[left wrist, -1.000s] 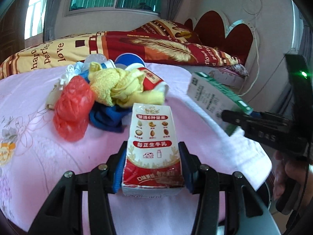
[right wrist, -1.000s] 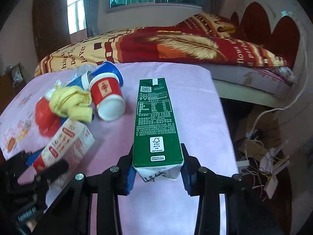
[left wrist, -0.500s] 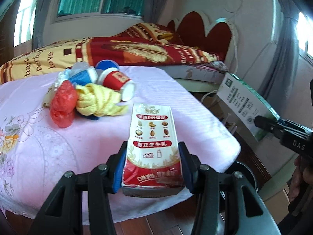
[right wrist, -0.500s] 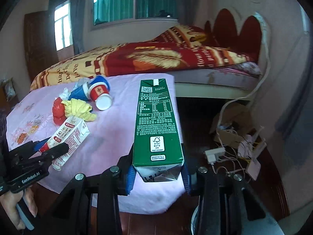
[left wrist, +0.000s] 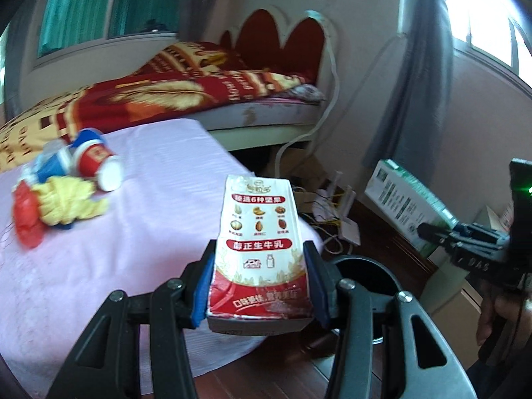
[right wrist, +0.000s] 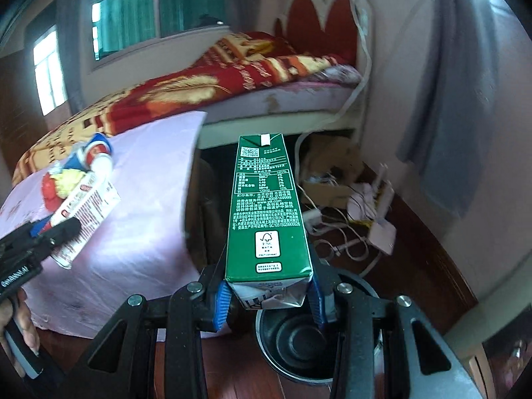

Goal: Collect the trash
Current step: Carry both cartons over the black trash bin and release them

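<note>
My left gripper [left wrist: 257, 282] is shut on a red and white milk carton [left wrist: 257, 232], held over the table's right edge. My right gripper [right wrist: 267, 294] is shut on a tall green carton [right wrist: 267, 206], hanging above a round black bin [right wrist: 299, 342] on the floor. The bin's rim [left wrist: 365, 266] also shows just behind the red carton in the left wrist view. The green carton [left wrist: 409, 199] and right gripper [left wrist: 429, 231] appear at that view's right. The red carton [right wrist: 88, 209] and left gripper [right wrist: 66, 227] show at the right wrist view's left.
On the pink tablecloth [left wrist: 139, 206] lie a red paper cup [left wrist: 96, 163], a blue cup, a yellow cloth [left wrist: 66, 202] and a red bag [left wrist: 26, 216]. A bed [left wrist: 199, 89] stands behind. Cables and white devices [right wrist: 372, 219] litter the wooden floor right of the bin.
Both grippers have swung right, off the table toward the floor, each still holding its carton. The trash pile has slid to the left and the black bin has come into view below.
</note>
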`<state>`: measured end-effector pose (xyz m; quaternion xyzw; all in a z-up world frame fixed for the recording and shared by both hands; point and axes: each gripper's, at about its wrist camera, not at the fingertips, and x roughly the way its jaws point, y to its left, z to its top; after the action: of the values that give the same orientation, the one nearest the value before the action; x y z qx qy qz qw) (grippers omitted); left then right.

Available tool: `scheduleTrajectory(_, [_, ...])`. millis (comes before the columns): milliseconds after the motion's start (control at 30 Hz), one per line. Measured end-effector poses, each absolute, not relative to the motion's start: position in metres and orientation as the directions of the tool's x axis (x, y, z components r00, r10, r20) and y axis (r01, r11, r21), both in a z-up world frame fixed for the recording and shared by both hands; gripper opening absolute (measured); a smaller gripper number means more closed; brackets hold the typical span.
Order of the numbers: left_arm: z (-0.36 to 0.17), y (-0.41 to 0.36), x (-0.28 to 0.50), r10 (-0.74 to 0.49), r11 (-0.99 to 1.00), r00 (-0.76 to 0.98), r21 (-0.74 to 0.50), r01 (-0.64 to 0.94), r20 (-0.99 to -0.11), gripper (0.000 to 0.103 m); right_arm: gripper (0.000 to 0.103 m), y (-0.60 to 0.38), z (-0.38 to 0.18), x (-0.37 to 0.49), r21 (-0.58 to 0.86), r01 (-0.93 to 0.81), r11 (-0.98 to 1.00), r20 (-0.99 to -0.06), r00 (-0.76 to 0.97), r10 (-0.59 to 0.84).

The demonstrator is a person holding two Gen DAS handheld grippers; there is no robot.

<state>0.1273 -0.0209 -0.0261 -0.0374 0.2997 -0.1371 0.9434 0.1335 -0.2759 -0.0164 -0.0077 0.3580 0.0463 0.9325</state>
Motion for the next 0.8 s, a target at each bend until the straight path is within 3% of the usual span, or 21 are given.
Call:
scheduleTrajectory(367, [-0.033, -0.106, 0.126, -0.435, 0.890, 0.692, -0.156, 0.428, -0.576, 0.050, 0.041, -0.340, -0.040, 0.110, 0.022, -0.005, 1.000, -0.699, 0.715, 0.019])
scheduleTrajectory(800, [-0.095, -0.168, 0.142, -0.503, 0.826, 0.502, -0.222, 0.518, -0.704, 0.050, 0.041, -0.372, -0.092, 0.103, 0.020, -0.052, 0.998, -0.770, 0.637, 0.049])
